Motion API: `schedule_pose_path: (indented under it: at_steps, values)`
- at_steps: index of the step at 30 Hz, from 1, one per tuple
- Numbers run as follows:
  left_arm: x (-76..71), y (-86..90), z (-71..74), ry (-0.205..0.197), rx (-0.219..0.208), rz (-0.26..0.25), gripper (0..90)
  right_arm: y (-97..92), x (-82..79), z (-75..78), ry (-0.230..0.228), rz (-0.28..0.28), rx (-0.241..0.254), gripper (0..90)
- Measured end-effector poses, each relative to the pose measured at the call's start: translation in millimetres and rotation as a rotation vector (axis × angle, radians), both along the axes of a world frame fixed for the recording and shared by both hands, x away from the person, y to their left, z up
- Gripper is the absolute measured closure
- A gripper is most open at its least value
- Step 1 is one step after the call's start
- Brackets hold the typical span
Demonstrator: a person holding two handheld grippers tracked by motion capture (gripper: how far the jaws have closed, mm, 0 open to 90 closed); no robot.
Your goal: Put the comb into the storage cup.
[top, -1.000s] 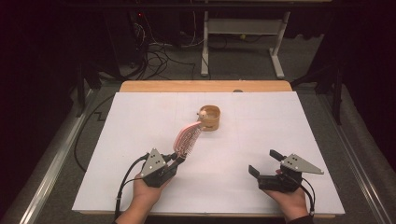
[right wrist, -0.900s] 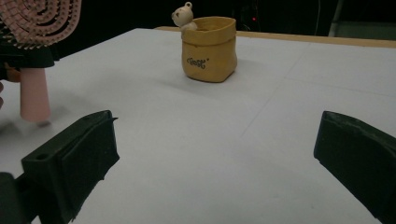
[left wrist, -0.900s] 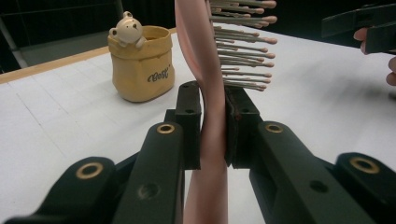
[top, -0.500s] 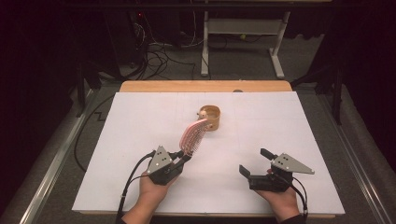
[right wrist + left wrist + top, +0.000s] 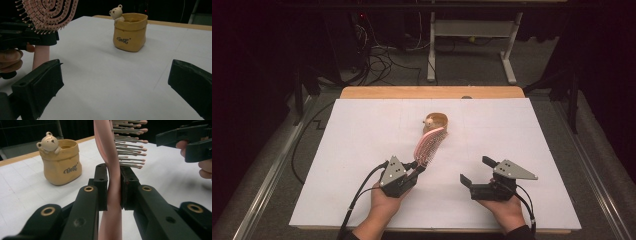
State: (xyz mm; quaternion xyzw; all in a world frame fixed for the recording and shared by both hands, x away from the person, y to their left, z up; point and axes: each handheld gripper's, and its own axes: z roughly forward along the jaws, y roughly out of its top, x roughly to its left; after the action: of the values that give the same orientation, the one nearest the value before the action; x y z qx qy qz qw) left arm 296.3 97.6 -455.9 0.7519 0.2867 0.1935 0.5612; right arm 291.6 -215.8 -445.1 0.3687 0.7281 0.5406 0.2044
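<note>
A pink hairbrush point(image 5: 430, 146) stands up from my left gripper point(image 5: 416, 170), its bristled head leaning toward a tan pot with a small bear figure point(image 5: 436, 121). In the left gripper view the two pads clamp the brush handle point(image 5: 113, 202), with the bristles point(image 5: 130, 145) above and the pot point(image 5: 62, 162) at the left. My right gripper point(image 5: 476, 170) hovers open near the front edge, to the right of the brush, with nothing between its jaws. From the right gripper view point(image 5: 115, 87) the brush head point(image 5: 50, 12) is at upper left and the pot point(image 5: 130, 32) stands ahead.
A white sheet point(image 5: 362, 135) covers the table, with a wooden strip point(image 5: 432, 92) along the far edge. Cables point(image 5: 357, 200) trail from both grippers toward the person. Beyond the table are dark floor, loose cables and a desk frame point(image 5: 472, 45).
My left gripper has carried the brush to the right, closer to the pot. My right gripper has moved left toward the brush. Both keep their jaw states.
</note>
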Motion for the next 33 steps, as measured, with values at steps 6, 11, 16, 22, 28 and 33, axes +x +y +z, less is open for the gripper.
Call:
schedule_pose_path:
  at_steps: [6, 11, 16, 22, 28, 33]
  values:
    - [-0.9, 5.8, 1.3, -0.014, 0.006, 0.014, 77.8, 16.2, 17.1, 5.9, -0.009, 0.018, -0.014, 0.0]
    - [-0.4, 10.4, 0.1, -0.017, 0.005, 0.027, 77.8, 25.4, 32.0, 8.8, -0.004, 0.015, -0.011, 0.1]
    - [-1.4, 4.6, -3.6, -0.004, 0.006, 0.013, 77.8, 35.4, 36.4, 8.0, -0.008, 0.028, 0.002, 0.1]
    - [-5.5, 0.6, -3.4, -0.012, 0.015, -0.003, 77.8, 40.2, 28.6, -0.7, 0.025, 0.054, -0.039, 0.1]
    - [-8.8, -1.0, 0.2, -0.031, 0.012, 0.002, 77.8, 37.3, 23.0, 4.3, 0.023, 0.070, -0.006, 0.1]
    - [-10.7, -0.6, 0.2, -0.034, 0.008, 0.008, 77.8, 40.4, 16.5, 12.6, 0.012, 0.092, 0.018, 0.1]
